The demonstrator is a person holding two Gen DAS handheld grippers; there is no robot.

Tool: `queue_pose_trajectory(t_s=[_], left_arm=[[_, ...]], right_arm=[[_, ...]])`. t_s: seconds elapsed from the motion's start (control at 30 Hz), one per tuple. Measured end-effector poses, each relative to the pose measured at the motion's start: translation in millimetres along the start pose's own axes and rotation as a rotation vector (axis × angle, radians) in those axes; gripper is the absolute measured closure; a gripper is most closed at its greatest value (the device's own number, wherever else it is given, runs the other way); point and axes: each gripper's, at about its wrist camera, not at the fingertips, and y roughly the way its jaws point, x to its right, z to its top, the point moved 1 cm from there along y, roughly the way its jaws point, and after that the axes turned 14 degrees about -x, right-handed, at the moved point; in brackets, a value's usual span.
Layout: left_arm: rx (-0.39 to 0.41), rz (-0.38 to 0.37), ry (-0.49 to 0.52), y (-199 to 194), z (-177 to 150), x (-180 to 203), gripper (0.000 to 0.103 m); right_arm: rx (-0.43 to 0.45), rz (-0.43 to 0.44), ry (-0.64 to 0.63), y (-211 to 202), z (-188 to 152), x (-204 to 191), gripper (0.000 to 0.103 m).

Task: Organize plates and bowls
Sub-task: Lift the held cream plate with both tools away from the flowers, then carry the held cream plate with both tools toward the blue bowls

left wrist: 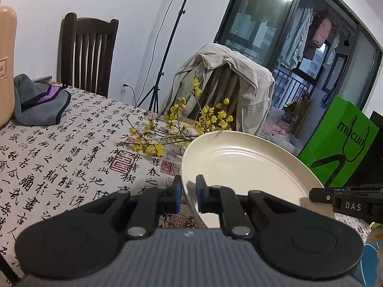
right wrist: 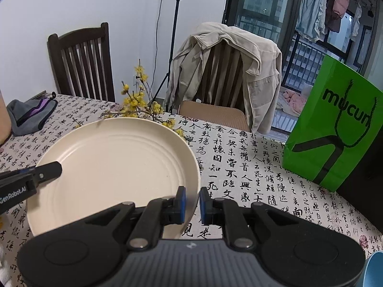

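Both tools, the left tool (left wrist: 188, 190) and right tool (right wrist: 191, 202), are pinching the plate (right wrist: 115, 165) by opposite rims; it's tilting, so they should be levelling it together.

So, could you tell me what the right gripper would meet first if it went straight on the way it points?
The right gripper is already clamped on the cream plate rim, so the plate goes along. Beyond that comes the calligraphy tablecloth, probably short of the jacket-draped chair; depth is unclear.
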Motion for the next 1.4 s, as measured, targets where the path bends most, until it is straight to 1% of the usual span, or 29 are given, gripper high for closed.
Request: queue_pose_trajectory(t_s=[0.43,0.83,1.03,1.4], left_arm=[[0.05,-0.019,0.028,-19.3,1.2,7.7,0.091],[0.124,-0.036,0.077,-43.3,-3.4,22.4,0.091],[0.15,-0.055,0.081,-53.3,-5.4,26.1,0.091],[0.192,-0.061,0.099,-72.2,-11.1,32.4,0.091]], right_arm=[[0.056,0.013,0.02,-22.5,-13.1,6.0,0.091],[0.133,0.028,0.052,-49.0,-34.3,16.5,0.091],[0.168,0.033,0.067,-61.0,-43.0,21.2,0.091],[0.217,0.033,0.081,-82.9,-56.4,22.9,0.091]])
